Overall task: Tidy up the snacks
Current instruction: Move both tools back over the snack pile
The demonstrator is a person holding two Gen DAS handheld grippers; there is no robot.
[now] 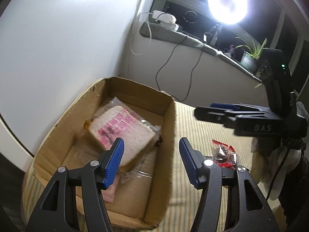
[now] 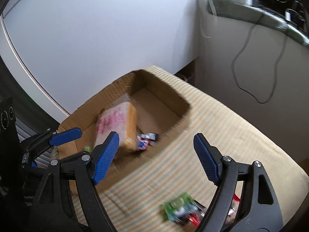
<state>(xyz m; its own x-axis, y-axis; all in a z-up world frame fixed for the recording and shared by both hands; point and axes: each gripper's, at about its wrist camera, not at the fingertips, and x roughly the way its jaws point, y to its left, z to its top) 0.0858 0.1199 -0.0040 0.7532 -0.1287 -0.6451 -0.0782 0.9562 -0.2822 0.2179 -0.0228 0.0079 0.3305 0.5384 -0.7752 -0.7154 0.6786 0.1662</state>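
An open cardboard box [image 1: 135, 85] [image 2: 164, 81] stands on a striped cloth. Inside it a wrapped slice of bread with pink print [image 1: 123, 127] [image 2: 115, 121] leans on other wrapped goods, and small colourful packets [image 2: 146, 139] lie beside it. My left gripper [image 1: 151, 140] hovers open over the box's right wall, holding nothing; it also shows from the side [image 2: 65, 134]. My right gripper [image 2: 156, 134] [image 1: 212, 112] is open and empty above the cloth right of the box. A red snack packet [image 1: 225, 154] and a green one [image 2: 179, 208] lie on the cloth.
The striped cloth [image 2: 222, 125] drops off at the right. A white wall panel [image 1: 67, 38] stands behind the box. A windowsill [image 1: 173, 34] carries chargers, a bright ring lamp [image 1: 227, 2] and a potted plant [image 1: 251, 56]; cables [image 1: 164, 67] hang from it.
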